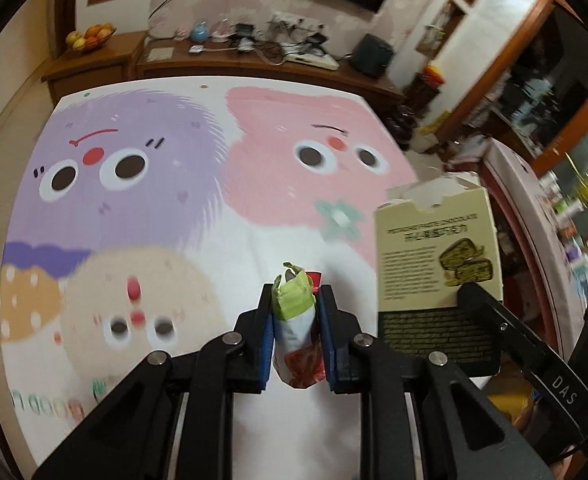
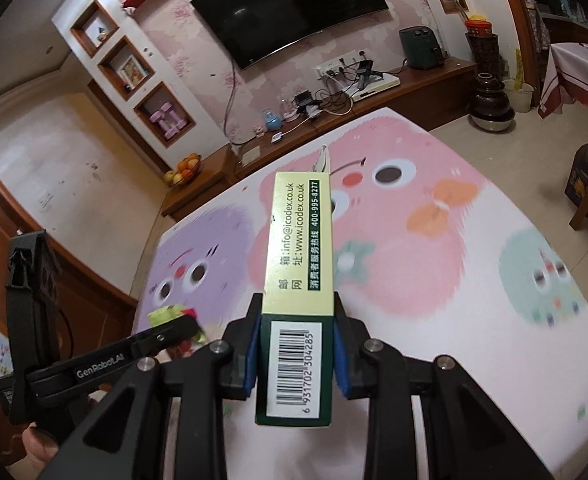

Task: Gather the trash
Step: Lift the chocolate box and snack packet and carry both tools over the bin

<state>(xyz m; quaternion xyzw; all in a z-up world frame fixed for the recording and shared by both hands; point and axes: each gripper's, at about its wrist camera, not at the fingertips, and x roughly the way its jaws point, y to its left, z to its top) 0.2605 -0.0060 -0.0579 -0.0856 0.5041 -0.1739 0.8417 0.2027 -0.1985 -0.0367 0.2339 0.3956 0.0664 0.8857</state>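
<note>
Living-room table (image 1: pixel 221 240) with a cartoon-monster cloth lies bare below both raised grippers: right gripper (image 2: pixel 296 334) clamps a chocolate box (image 2: pixel 294 264), left gripper (image 1: pixel 296 320) pinches a crumpled wrapper (image 1: pixel 296 312), apparently mid-carry, next needing a bin, unseen.

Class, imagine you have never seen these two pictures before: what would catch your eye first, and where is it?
First, the cartoon-monster table cover that fills both views. Next, the crumpled green and white snack wrapper clamped in the left gripper at the bottom centre of the left wrist view. Then the torn-open chocolate box gripped by the right gripper, barcode facing the camera.
</note>
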